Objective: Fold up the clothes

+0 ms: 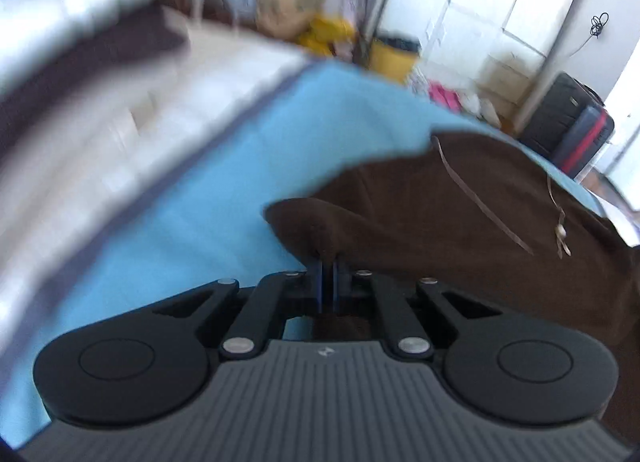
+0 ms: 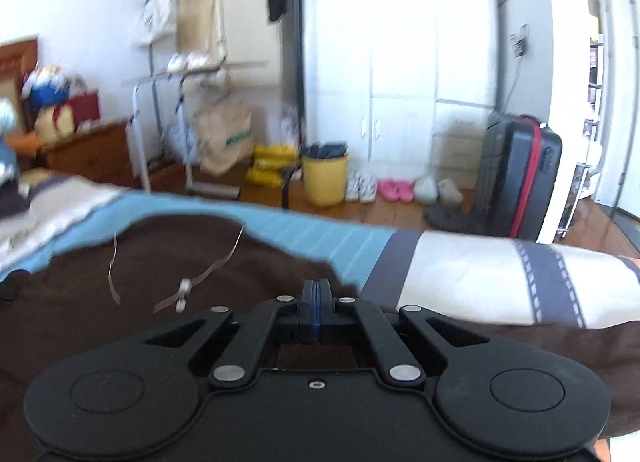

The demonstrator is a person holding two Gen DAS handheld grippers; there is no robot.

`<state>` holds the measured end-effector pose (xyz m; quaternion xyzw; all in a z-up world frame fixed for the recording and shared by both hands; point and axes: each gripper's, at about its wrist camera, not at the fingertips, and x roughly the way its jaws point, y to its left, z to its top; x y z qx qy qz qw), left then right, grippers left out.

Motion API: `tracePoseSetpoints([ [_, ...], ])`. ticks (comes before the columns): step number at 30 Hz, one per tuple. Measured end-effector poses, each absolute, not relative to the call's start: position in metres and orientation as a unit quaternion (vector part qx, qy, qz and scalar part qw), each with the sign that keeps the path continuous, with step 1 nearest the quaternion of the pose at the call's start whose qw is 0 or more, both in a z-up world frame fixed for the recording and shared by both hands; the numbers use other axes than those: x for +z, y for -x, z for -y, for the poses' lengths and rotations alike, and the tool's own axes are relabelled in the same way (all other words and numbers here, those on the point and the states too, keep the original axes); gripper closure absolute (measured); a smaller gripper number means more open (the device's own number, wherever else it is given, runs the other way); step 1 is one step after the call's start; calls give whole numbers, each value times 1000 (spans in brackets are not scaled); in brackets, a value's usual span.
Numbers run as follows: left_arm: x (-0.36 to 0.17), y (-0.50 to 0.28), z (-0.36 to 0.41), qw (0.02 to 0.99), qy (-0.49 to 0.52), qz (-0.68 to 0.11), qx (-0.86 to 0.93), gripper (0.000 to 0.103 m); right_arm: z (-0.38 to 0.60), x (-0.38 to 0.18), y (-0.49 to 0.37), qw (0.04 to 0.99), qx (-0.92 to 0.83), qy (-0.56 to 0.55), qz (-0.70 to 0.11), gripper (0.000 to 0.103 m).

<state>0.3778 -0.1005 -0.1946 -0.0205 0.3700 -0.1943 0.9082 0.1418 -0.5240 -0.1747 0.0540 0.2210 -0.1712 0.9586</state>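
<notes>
A dark brown fleecy garment is spread over a light blue bed sheet on the bed, thin tan ribbon ties lying on top of it. In the left wrist view the left gripper has its jaws pressed together on a bunched fold of the brown fabric — the cloth puckers up right at the jaw tips, so an edge is judged pinched for carrying over in a fold. Heavy blur to the left of the jaws suggests the hand is in motion.

In the right wrist view the right gripper has its jaws fully together. Brown fabric lies under and just beyond the tips, near the garment's ragged far edge; whether any cloth is actually caught between them cannot be told. The placement looks meant to anchor or hold the opposite edge, so the garment stays taut while the other side is folded. Right of the jaws lies a white quilt with dark grey stripes. Well beyond the jaws, on the floor — a yellow plastic bucket and a black suitcase with a red stripe.
</notes>
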Motion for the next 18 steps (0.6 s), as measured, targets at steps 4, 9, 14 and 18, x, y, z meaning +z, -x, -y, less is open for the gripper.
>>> tracePoseSetpoints([
  [4,-195,-374,108,917,-11,-362,-166,99,543,-176,-144,948,-178,-105,-244,97],
  [9,-218,-374,112,913,-27,-383,-136,97,554,-193,-151,929,-168,-163,-286,51],
  [14,-216,-370,112,917,-43,-379,-117,95,538,-191,-148,941,-196,-98,-256,102],
  [18,-217,-381,105,910,-27,-400,-105,95,540,-175,-136,953,-204,-104,-200,102],
])
